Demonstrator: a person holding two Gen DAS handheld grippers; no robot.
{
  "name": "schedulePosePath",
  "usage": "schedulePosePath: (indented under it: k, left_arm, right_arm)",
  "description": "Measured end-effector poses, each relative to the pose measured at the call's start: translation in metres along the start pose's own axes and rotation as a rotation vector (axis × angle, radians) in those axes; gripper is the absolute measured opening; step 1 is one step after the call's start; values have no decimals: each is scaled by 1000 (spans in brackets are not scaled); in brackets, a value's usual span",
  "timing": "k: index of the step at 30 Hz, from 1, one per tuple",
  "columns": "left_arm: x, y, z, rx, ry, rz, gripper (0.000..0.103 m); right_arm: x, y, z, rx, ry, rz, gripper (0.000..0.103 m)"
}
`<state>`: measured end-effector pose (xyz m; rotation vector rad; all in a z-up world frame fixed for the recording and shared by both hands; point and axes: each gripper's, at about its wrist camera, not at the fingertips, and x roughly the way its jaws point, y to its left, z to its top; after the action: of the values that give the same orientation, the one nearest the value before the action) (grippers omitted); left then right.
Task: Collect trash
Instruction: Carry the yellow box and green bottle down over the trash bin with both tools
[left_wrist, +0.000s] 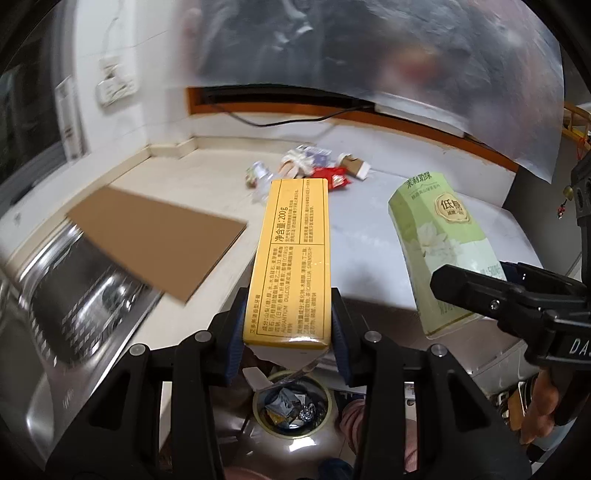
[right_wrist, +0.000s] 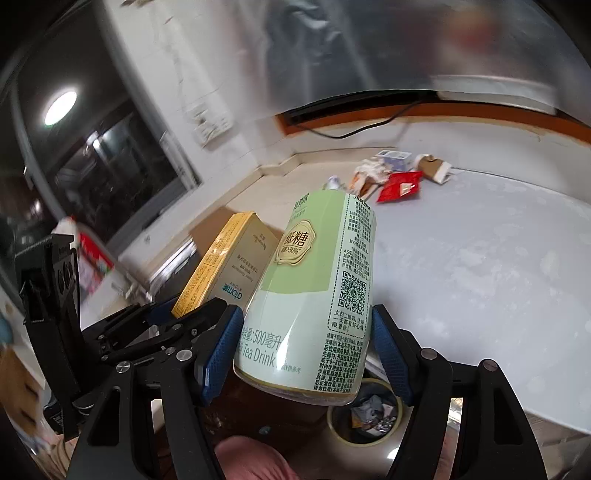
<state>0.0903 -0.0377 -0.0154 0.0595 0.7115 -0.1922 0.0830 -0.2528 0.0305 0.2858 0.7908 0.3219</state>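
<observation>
My left gripper (left_wrist: 288, 332) is shut on a long yellow toothpaste box (left_wrist: 291, 258), its blue pads pressing both sides. My right gripper (right_wrist: 308, 350) is shut on a pale green tea drink bottle (right_wrist: 317, 288). In the left wrist view the bottle (left_wrist: 439, 251) and the right gripper (left_wrist: 498, 299) show at the right. In the right wrist view the yellow box (right_wrist: 229, 266) and the left gripper (right_wrist: 147, 325) sit at the left. Both items hang above a round bin (left_wrist: 291, 406) on the floor, also seen as the bin (right_wrist: 369, 410), with crumpled wrappers inside.
A pile of trash (left_wrist: 306, 170) lies at the far end of the counter (left_wrist: 369, 206), including a red packet (right_wrist: 400, 186) and a torn cardboard piece (right_wrist: 434, 166). A steel sink (left_wrist: 74, 295) lies left, partly covered by a brown cardboard sheet (left_wrist: 162, 240). A black cable (left_wrist: 288, 122) runs along the back wall.
</observation>
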Motion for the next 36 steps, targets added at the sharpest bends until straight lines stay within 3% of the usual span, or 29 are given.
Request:
schedulePosePath:
  k: [8,16,25,36]
  left_arm:
    - [1,28,-71,-78,49,58,37]
    - [27,36,-119,-81,119,79,37]
    - [72,30,-151,-39,193,94,37]
    - [147,25,-179,-24,347,97,37]
  right_arm:
    - [29,32,-71,-121,73,-32,70]
    - [81,41,-127,-213,187,-91,70]
    - [133,14,-153,-184,290,-140,70]
    - [211,-36,-184,-152,415,-146,70]
